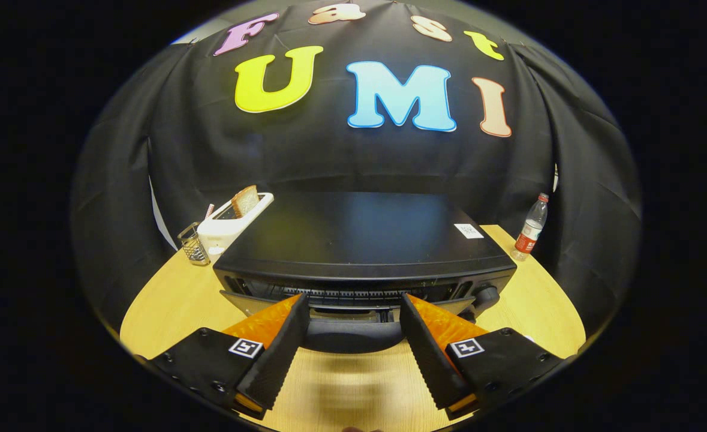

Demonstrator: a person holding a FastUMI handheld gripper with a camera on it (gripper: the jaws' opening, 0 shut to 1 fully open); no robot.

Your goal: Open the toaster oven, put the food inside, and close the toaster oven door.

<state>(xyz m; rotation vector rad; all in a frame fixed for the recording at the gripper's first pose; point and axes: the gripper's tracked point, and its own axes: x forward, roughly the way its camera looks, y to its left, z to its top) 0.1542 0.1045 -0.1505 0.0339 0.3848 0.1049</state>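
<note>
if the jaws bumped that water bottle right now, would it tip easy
Probably yes. The water bottle stands tall and narrow on the table beside the toaster oven, so a nudge up high could topple it. It looks like thin clear plastic, likely light. The gripper is open, far from it.

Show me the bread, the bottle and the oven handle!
bread (246, 200): gripper view, on the slice's brown face, sticking out of the white toaster.
bottle (531, 234): gripper view, on its red label.
oven handle (353, 339): gripper view, on the dark bar between the open fingers.
</note>
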